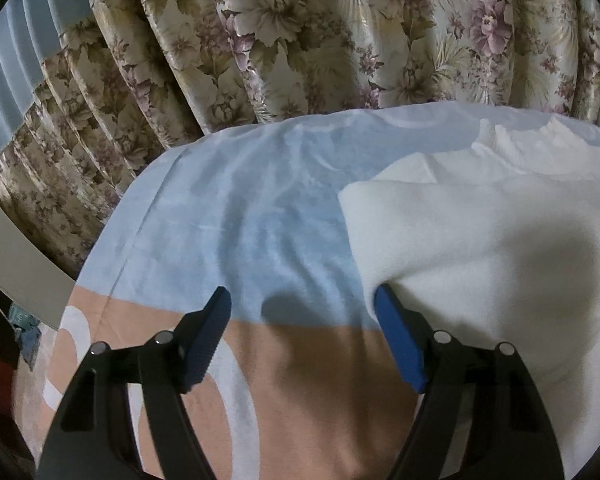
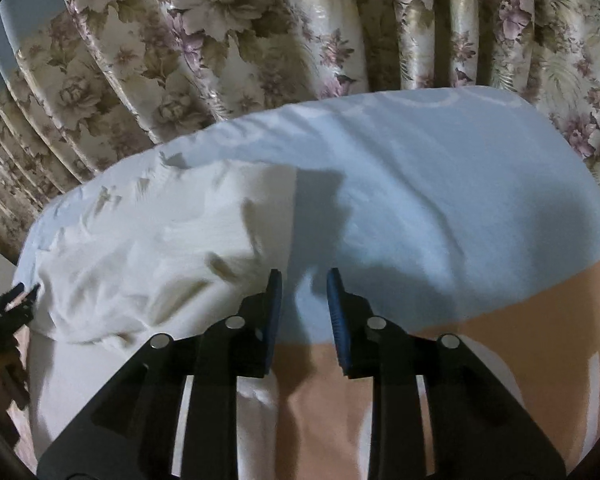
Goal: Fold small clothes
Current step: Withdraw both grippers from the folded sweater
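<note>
A white garment [image 1: 480, 232] lies on the bed sheet [image 1: 252, 208], on the right in the left wrist view. My left gripper [image 1: 304, 300] is open and empty; its right finger [image 1: 396, 336] touches the garment's left edge. In the right wrist view the same garment [image 2: 140, 264] lies crumpled on the left. My right gripper [image 2: 302, 280] is open with a narrow gap, empty, just right of the garment's edge above the sheet [image 2: 440, 200]. The left gripper's tip [image 2: 16, 300] shows at the far left edge there.
The sheet is light blue with a peach band [image 1: 308, 380] and white rings near me. A floral curtain [image 1: 300, 40] hangs right behind the bed's far edge. A pale panel [image 1: 16, 256] and dark clutter sit at the left.
</note>
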